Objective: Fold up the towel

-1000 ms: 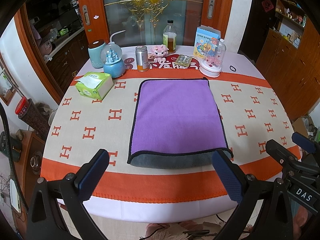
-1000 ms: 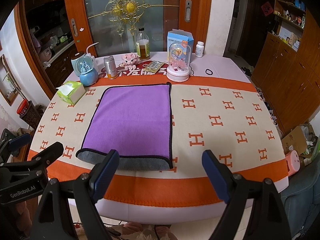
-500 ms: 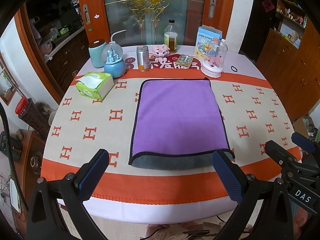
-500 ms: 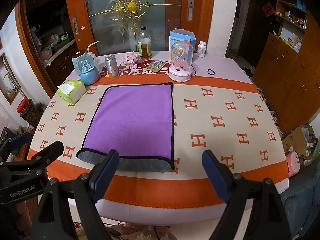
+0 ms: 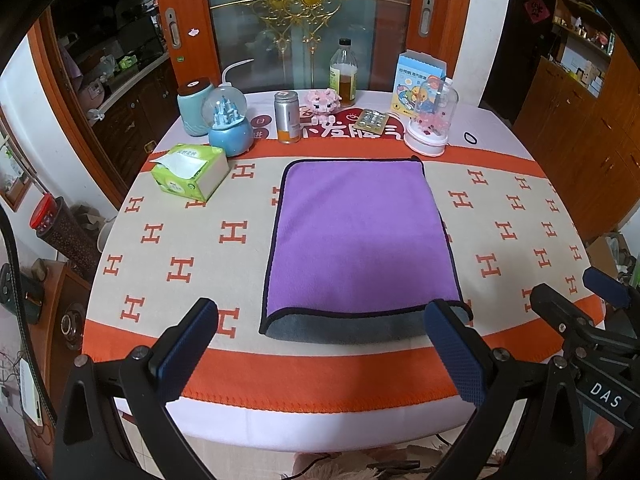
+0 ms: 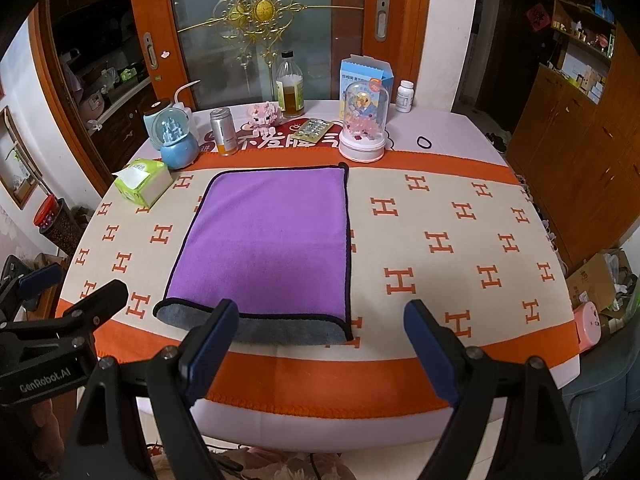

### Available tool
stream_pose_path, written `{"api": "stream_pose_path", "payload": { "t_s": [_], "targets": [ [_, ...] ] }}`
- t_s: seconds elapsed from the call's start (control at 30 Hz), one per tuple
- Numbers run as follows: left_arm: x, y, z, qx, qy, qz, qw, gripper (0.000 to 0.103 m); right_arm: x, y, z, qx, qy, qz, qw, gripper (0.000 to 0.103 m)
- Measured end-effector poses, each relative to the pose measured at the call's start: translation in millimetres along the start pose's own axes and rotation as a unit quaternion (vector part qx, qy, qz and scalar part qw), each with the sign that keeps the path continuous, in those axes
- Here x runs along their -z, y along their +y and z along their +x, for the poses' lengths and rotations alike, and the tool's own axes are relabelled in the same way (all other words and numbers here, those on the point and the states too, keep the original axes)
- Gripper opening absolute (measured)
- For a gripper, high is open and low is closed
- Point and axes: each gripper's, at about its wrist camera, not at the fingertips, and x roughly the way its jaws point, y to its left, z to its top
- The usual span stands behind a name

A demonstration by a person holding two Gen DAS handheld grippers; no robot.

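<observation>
A purple towel (image 5: pixel 360 236) with a black hem lies flat on the table, folded once, its grey underside showing along the near edge (image 5: pixel 360 328). It also shows in the right wrist view (image 6: pixel 272 240). My left gripper (image 5: pixel 320 332) is open and empty, held above the table's near edge in front of the towel. My right gripper (image 6: pixel 320 330) is open and empty, over the towel's near right corner. Each gripper shows at the side of the other's view.
The round table (image 5: pixel 320 376) has an orange and cream cloth with H marks. A tissue box (image 5: pixel 188 174), snow globe (image 5: pixel 228 128), metal can (image 5: pixel 287 117), bottle (image 5: pixel 343 74), glass dome (image 5: pixel 430 120), pill blister and hair tie (image 5: pixel 471 137) stand along the far side.
Both views have drifted slightly, so the towel sits a little farther off. The towel has not moved and both grippers stay open.
</observation>
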Motion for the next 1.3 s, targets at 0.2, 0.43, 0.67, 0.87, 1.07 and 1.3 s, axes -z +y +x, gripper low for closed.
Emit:
{"api": "stream_pose_path", "payload": {
  "t_s": [0.2,0.43,0.67,0.87,1.07,1.3],
  "targets": [
    [-15.5,9.0,6.6,-0.007,-0.007,-0.001,0.9999,0.102,-8.9,3.3,1.2,0.009,-0.017,-0.002,1.0,0.085],
    [-37.1,16.7,17.3,-0.014,-0.028,0.015,0.9994,0.102,-32.6,-6.5,9.1,0.012,-0.035,-0.004,0.999,0.085],
    [-45.8,39.2,56.8,-0.017,-0.027,0.024,0.9992,0.102,-37.5,-17.4,52.4,0.018,-0.018,-0.038,0.999,0.085],
    [-31.8,56.8,107.3,-0.003,0.013,0.045,0.9989,0.102,-15.7,-24.6,100.0,0.002,0.02,-0.071,0.997,0.085],
    [-7.3,62.3,150.8,0.033,0.06,0.074,0.9949,0.101,4.8,-23.7,129.7,-0.037,0.048,-0.099,0.993,0.079],
    [8.2,60.7,171.3,0.088,0.083,0.121,0.9853,0.101,17.9,-21.7,155.8,-0.076,0.079,-0.131,0.985,0.071]
  ]
}}
